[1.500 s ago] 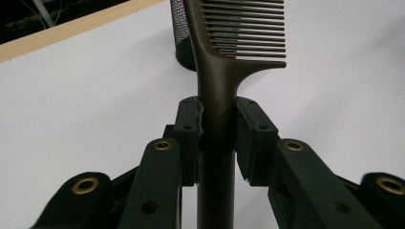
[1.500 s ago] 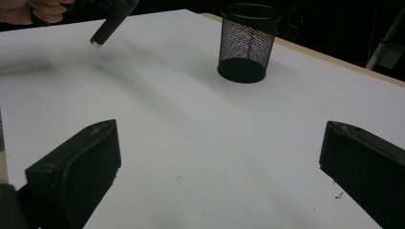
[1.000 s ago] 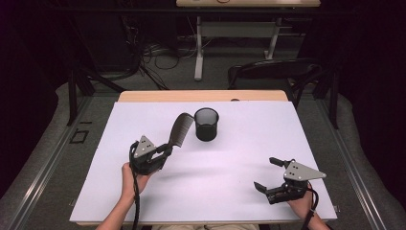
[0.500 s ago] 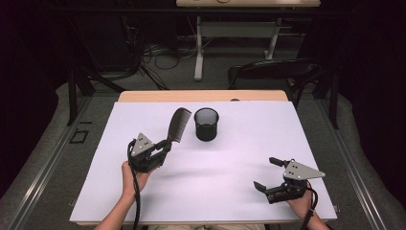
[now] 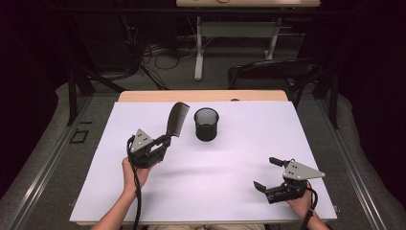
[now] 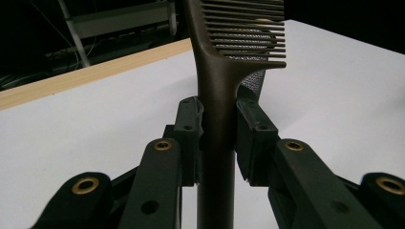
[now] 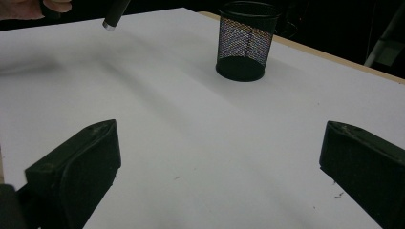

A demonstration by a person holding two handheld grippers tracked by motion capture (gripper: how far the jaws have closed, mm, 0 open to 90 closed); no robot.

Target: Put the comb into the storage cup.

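1. The comb (image 5: 176, 120) is dark, thin, rigid plastic; judge it light, so weight won't fight you, but the smooth handle can pivot or slip in a pinch.
2. Its teeth look like the weak part. Take hold on the solid handle below the teeth, as now, never on the tooth row.
3. Where it is: lifted off the white table (image 5: 239, 163), standing nearly upright in your left gripper (image 5: 162, 143), tooth end up, left of the black mesh cup (image 5: 206, 124) and apart from it.
4. Left gripper: jaws drawn in on the comb handle. In the left gripper view the pads (image 6: 188, 131) press both sides of the handle (image 6: 217, 114), the teeth rising above.
5. Right gripper (image 5: 268, 173): jaws spread wide, nothing between them, touching nothing, low over the table near its right front corner. The right gripper view looks across bare table toward the cup (image 7: 246, 40).
6. The cup's mouth is narrow and it looks light, so a comb coming in tilted could nudge or tip it. Keep the comb vertical.
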